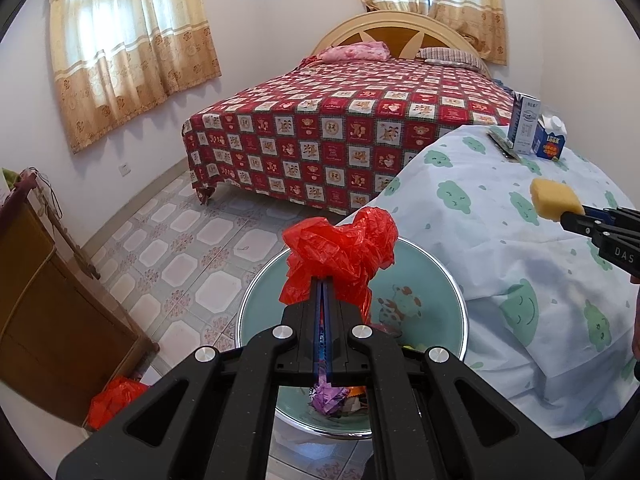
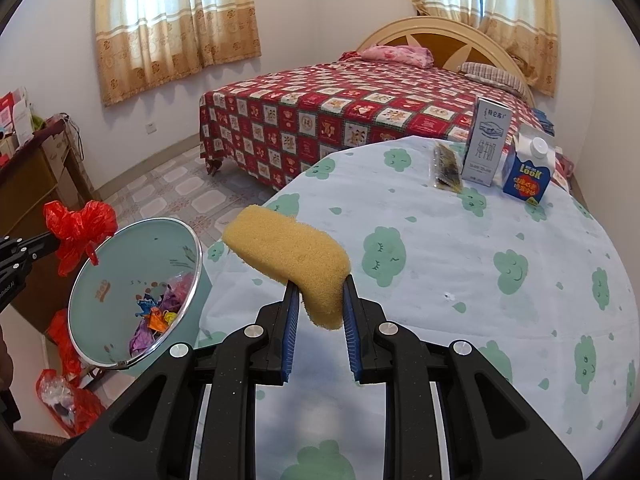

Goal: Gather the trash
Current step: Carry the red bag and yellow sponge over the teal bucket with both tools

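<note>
While the left tongs (image 1: 326, 280) clamp the red bag (image 1: 340, 256) above the basin (image 2: 120, 364), the right tongs (image 2: 318, 300) squeeze the sponge (image 2: 288, 244), likely for wiping the bench (image 2: 440, 280).

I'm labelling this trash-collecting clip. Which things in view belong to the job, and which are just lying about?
Belongs to the job:
- left gripper, shut on the red plastic bag
- right gripper, shut on the yellow sponge
- green basin holding crumpled wrappers

Lying about:
- milk carton
- blue carton
- bed
- curtains
</note>
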